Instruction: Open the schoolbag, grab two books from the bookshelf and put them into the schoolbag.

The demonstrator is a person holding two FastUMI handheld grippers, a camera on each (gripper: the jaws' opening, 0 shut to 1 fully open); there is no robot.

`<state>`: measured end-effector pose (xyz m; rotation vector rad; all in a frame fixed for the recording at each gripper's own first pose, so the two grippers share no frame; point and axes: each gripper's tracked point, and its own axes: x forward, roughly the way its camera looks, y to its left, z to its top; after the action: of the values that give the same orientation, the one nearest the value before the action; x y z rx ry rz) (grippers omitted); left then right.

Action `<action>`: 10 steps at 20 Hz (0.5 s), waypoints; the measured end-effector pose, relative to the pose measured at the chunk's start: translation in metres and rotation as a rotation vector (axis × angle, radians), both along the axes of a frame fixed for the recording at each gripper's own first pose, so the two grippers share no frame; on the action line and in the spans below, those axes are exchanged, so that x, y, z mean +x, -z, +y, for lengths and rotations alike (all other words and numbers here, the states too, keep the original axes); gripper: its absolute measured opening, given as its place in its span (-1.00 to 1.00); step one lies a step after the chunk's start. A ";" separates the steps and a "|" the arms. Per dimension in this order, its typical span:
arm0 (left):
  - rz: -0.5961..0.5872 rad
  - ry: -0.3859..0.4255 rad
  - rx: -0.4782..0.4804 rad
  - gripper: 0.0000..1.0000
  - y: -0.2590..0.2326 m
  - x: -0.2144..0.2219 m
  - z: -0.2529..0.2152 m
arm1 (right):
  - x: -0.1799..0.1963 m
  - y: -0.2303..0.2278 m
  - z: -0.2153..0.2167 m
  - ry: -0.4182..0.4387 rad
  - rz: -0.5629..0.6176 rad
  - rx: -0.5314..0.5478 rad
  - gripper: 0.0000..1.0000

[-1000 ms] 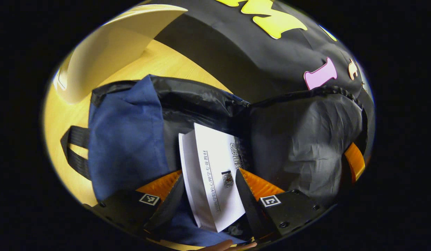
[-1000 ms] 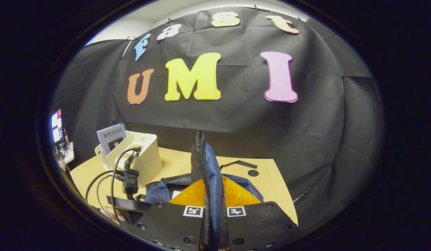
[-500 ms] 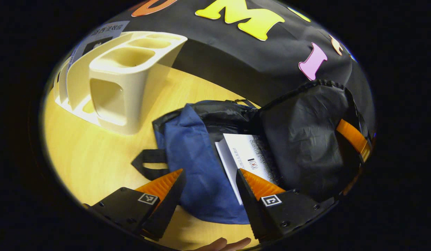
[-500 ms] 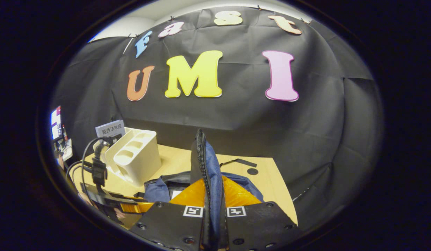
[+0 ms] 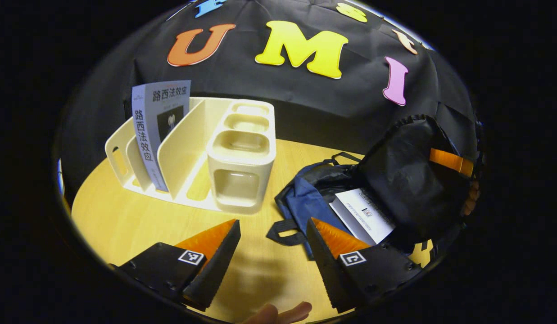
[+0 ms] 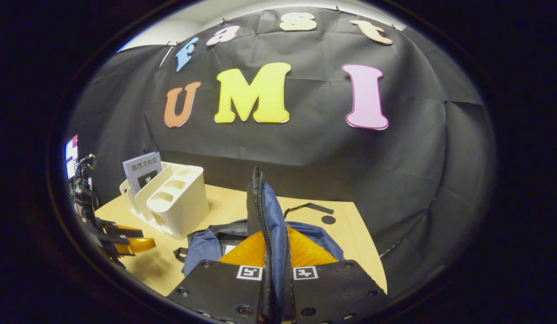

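Note:
The blue schoolbag [image 5: 305, 202] lies open on the wooden table, its black-lined flap [image 5: 404, 175] held up. A white book [image 5: 364, 213] rests inside it. My left gripper [image 5: 271, 231] is open and empty, hovering over the table left of the bag, facing the cream bookshelf [image 5: 206, 153]. One book [image 5: 156, 130] stands upright in the shelf's left slots. My right gripper [image 6: 276, 245] is shut on the raised bag flap [image 6: 264, 211], holding its zipper edge upright. The left gripper [image 6: 125, 240] shows at the far left of the right gripper view.
The cream bookshelf [image 6: 170, 198] has a block of cup-like compartments [image 5: 242, 157] at its right end. A black strap [image 5: 283, 231] of the bag lies on the table [image 5: 125, 220]. A fingertip [image 5: 278, 312] shows at the bottom edge.
My left gripper has let go of the white book inside the bag, drawn back and swung left toward the bookshelf. The right gripper keeps holding the flap up.

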<state>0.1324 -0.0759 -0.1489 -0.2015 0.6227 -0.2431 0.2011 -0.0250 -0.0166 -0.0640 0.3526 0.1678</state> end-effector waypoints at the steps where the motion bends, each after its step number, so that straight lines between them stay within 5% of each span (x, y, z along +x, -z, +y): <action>1: -0.012 -0.024 0.039 0.89 -0.002 0.002 0.015 | 0.001 0.000 0.002 -0.002 0.000 0.001 -0.80; 5: -0.078 -0.074 0.152 0.91 -0.025 0.010 0.062 | 0.003 -0.002 0.007 -0.008 -0.003 -0.002 -0.80; 10: -0.136 -0.175 0.163 0.96 -0.078 0.047 0.117 | 0.011 0.001 0.013 -0.014 0.017 -0.011 -0.80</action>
<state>0.1789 0.0415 -0.0705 -0.0808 0.4842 -0.0360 0.2116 -0.0125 -0.0177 -0.0763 0.3697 0.1806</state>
